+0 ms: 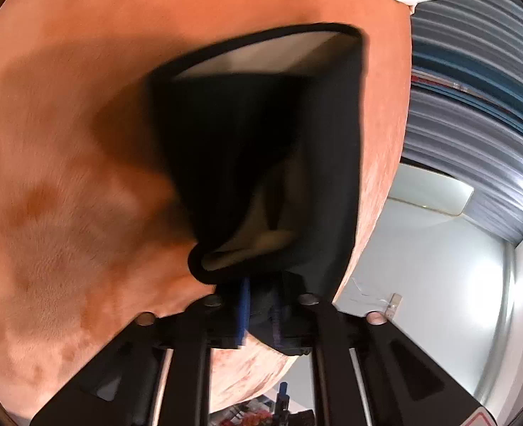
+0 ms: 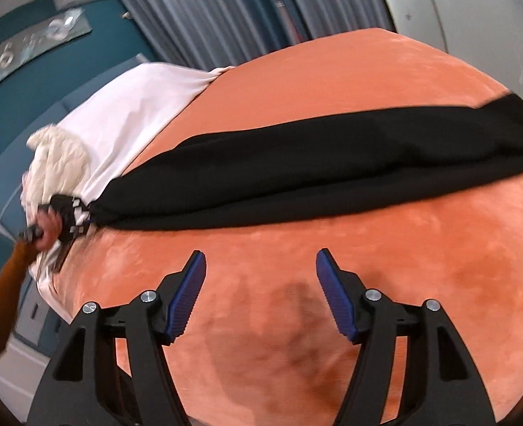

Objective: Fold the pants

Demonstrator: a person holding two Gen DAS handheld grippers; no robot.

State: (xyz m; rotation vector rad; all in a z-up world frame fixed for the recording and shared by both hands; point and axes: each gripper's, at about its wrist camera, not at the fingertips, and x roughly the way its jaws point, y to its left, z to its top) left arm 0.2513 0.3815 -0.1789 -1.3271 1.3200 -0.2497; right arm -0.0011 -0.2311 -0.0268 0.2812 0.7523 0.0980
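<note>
Black pants (image 2: 332,170) lie stretched in a long band across an orange plush bed cover (image 2: 297,319). My left gripper (image 1: 259,305) is shut on one end of the pants (image 1: 261,149), which hang forward from its blue pads, showing a pale lining. In the right wrist view the left gripper (image 2: 71,218) holds that end at the bed's left edge. My right gripper (image 2: 259,298) is open and empty, hovering above the cover just short of the pants' middle.
A white sheet (image 2: 133,117) and a cream quilted pillow (image 2: 59,163) lie at the bed's far left. Grey curtains (image 2: 226,10) and a teal wall (image 2: 30,81) stand behind. The bed edge (image 1: 378,191) drops to a pale floor (image 1: 432,284).
</note>
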